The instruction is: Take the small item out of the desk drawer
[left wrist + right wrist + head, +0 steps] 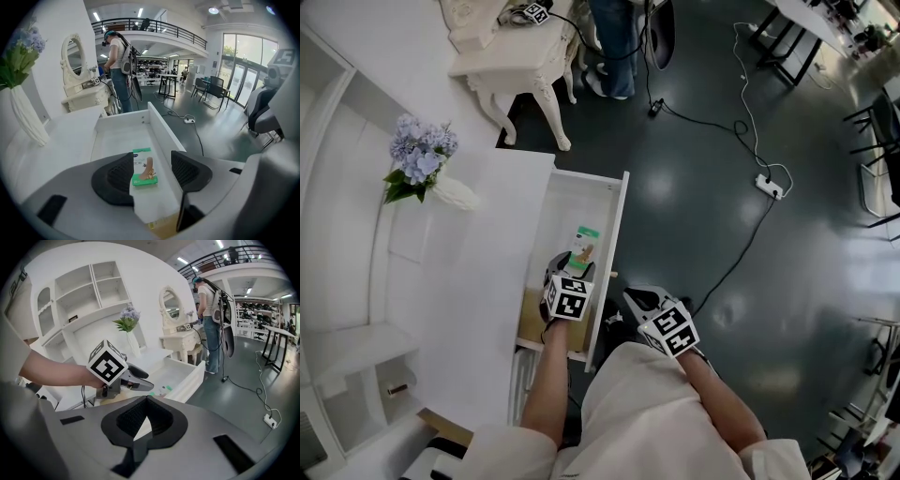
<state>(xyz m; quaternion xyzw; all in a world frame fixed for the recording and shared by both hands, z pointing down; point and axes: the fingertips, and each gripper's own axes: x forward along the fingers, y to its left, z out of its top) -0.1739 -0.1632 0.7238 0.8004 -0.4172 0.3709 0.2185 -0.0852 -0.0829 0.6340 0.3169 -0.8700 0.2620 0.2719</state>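
The white desk drawer (614, 246) stands pulled out. A small green and white box (585, 246) lies flat on its bottom, about midway along. My left gripper (557, 270) hangs over the drawer's near end, pointing down into it. In the left gripper view the left gripper (152, 158) is open and the box (144, 172) lies ahead, framed by the two pads, which do not touch it. My right gripper (636, 300) sits outside the drawer front, to its right. The right gripper (147, 400) is shut on nothing, and its view shows the drawer (190, 377) beyond.
A white vase of blue flowers (424, 167) stands on the desk top left of the drawer. A brown cardboard piece (534, 326) lies at the drawer's near end. A white dressing table (514, 58), a standing person (614, 47) and a floor power strip (769, 185) lie beyond.
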